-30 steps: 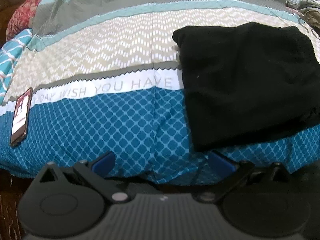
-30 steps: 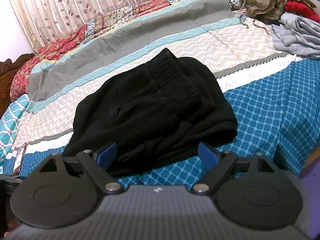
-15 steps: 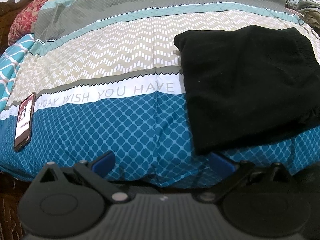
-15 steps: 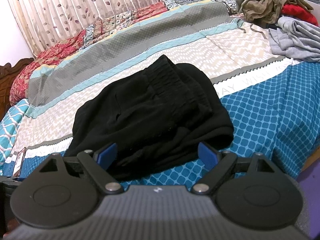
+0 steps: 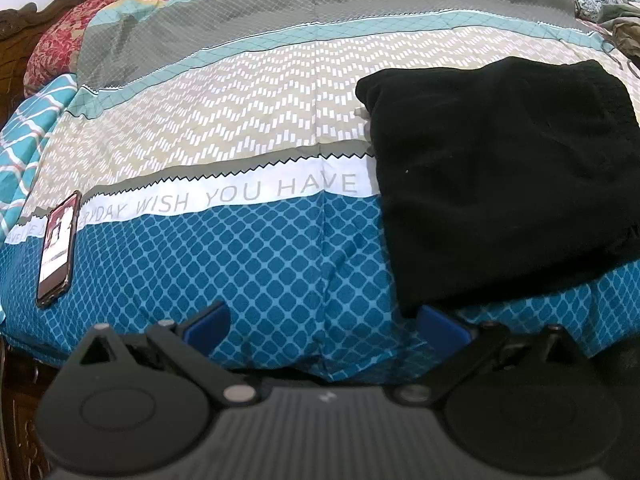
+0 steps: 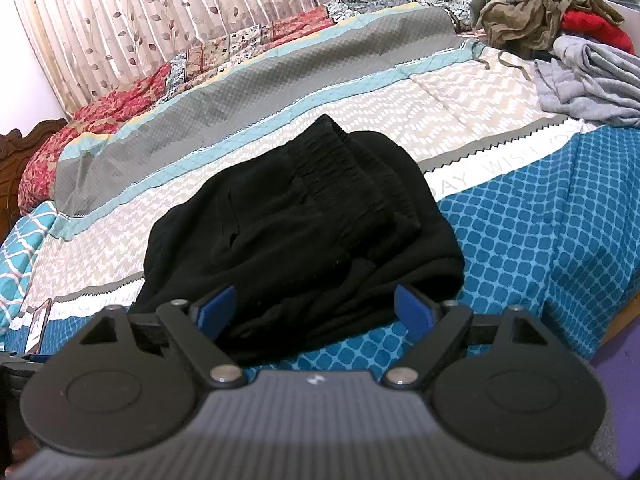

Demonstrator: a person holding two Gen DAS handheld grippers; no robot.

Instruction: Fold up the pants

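Two grippers: both hover at the near edge of the bed, each with its blue pads spread wide and nothing between them.
Landmark: the black pants (image 5: 500, 184), folded into a compact bundle on the bedspread (image 5: 248, 128).
Pants, place: they lie across the beige zigzag band, the white lettered strip and the blue diamond band of the bedspread, close to its near edge.
Pants, shape: in the right wrist view the pants (image 6: 304, 236) show a ribbed waistband on top, toward their far right side, with layers of cloth stacked under it.
Left gripper (image 5: 324, 326): jaws apart, empty; its right pad sits just below the near left corner of the pants, whether touching cannot be told.
Right gripper (image 6: 316, 306): jaws apart, empty; it is just short of the near edge of the pants, its pads flanking that edge without pressing it.
Phone (image 5: 58, 250): flat on the bedspread, screen lit, well to the left of the pants.
Clothes pile (image 6: 560, 20): olive, red and grey garments heaped well beyond the pants, to their far right.
Curtain (image 6: 160, 20): leaf-patterned, behind the bed, far beyond the pants.
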